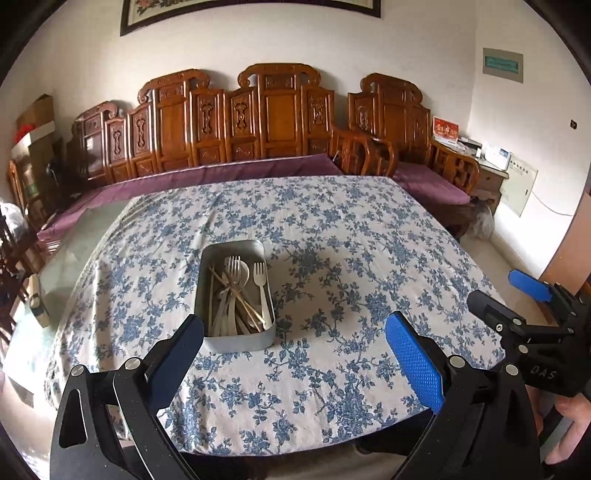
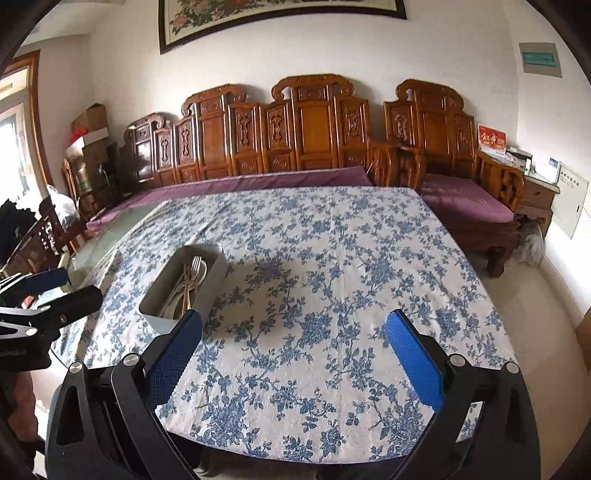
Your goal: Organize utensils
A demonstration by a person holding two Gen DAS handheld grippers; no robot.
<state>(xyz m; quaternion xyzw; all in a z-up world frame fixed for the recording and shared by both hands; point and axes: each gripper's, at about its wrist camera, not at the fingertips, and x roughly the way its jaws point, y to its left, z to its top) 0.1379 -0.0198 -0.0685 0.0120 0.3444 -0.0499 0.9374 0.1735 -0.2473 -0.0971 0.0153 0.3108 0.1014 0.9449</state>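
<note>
Left gripper agape before utensil-heaped metal tin

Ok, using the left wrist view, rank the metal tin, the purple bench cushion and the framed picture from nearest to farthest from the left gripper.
1. Metal tin: on the tablecloth just ahead of the left gripper, left of centre.
2. Purple bench cushion: beyond the table's far edge.
3. Framed picture: high on the back wall.
</note>
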